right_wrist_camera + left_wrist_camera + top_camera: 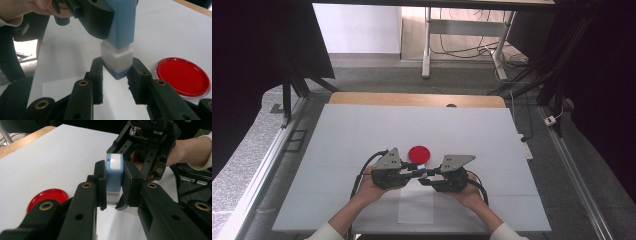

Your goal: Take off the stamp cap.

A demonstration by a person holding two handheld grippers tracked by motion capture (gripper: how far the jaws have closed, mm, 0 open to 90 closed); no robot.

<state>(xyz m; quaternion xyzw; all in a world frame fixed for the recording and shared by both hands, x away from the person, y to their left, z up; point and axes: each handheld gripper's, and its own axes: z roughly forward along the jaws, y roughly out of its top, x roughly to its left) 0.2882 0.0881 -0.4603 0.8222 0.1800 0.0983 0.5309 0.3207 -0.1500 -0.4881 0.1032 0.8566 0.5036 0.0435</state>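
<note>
A blue stamp [114, 173] with a white lower section [117, 56] is held upright just above the white table cover, between my two grippers. My left gripper [113, 182] is shut on its blue body, one pad on each side. My right gripper [117, 72] faces it from the other side, its pads against the white lower section near the blue bottom rim. In the high view the grippers meet tip to tip at the stamp [422, 171], left gripper [414, 173] and right gripper [428, 176]. A round red dish [418, 153] lies just beyond them.
A white cover [362, 135] lies over the wooden table [412, 99]. A smaller paper sheet [415, 207] lies near the front edge under the hands. Desk legs and cables stand on the floor beyond the far edge.
</note>
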